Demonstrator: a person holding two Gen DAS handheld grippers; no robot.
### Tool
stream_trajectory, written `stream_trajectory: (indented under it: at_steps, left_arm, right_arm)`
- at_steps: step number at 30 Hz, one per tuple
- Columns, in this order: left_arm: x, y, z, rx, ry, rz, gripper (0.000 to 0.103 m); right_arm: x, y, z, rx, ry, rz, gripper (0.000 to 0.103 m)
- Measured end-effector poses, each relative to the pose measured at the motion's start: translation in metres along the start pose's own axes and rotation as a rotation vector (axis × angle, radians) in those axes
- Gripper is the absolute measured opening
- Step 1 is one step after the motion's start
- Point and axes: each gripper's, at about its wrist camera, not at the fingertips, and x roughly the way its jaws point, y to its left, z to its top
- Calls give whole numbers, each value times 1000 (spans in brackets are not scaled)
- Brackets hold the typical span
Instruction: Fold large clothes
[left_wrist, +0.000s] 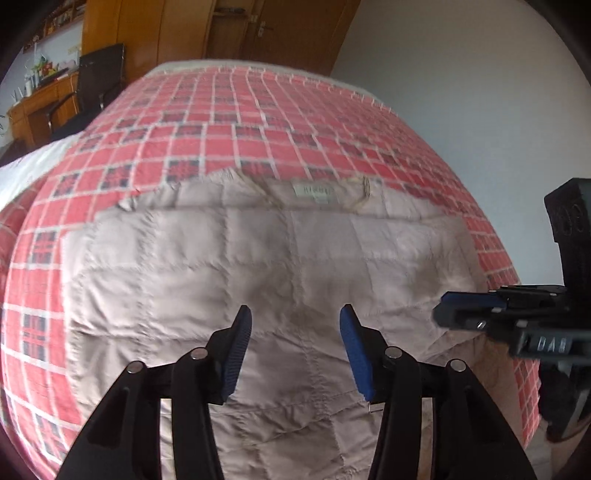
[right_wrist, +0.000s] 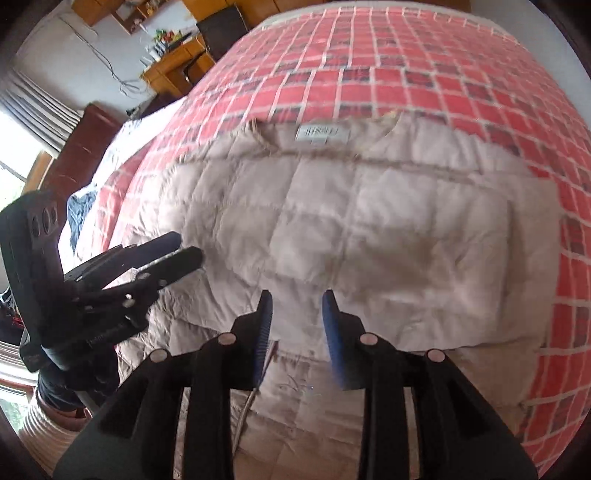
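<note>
A beige quilted jacket (left_wrist: 258, 258) (right_wrist: 369, 229) lies flat on the bed, collar and white label (left_wrist: 316, 192) (right_wrist: 323, 134) at the far end, its sides folded in to a rough rectangle. My left gripper (left_wrist: 295, 321) hovers open over the jacket's near middle with nothing between its fingers; the right wrist view shows it (right_wrist: 181, 249) at the garment's left edge. My right gripper (right_wrist: 297, 306) is open too, above the near part of the jacket and holding nothing. In the left wrist view it (left_wrist: 458, 310) sits at the jacket's right edge.
The bed wears a red plaid cover (left_wrist: 240, 110) (right_wrist: 388, 55). A white sheet (left_wrist: 26, 166) and a blue cloth (right_wrist: 79, 214) lie at its left side. Beyond stand a black chair (left_wrist: 99, 77), a wooden desk (left_wrist: 33, 110) and wooden doors (left_wrist: 258, 29). A white wall (left_wrist: 461, 74) runs along the right.
</note>
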Motion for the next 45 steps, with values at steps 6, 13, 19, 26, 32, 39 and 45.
stream_trajectory:
  at_steps: [6,13,19,26,32,39,45]
  left_arm:
    - [20,4,-23,41,13,15,50]
    - [3,-5,-5,45,-17,32,50]
    - [18,-4,38,30,-26,19,52]
    - [59,13,50,0,52,0,52]
    - [44,19,46,-45,43,-8,51]
    - [-45,36,1,-54,-14,12,64]
    - [-105,67,-87,-116,91,31,71]
  right_arm:
    - [48,-12,-8,56,66,-26,26]
    - [19,-20,5,59,20,48,29]
    - [-1,-53,50,123,-54,30,32]
    - [43,-90,65,207,41,20,27]
    - [37,-101,61,246,36,69,29]
    - [-53,-90,4,141,-92,92,52]
    - [-101,-92,-84,65,-89,25,67]
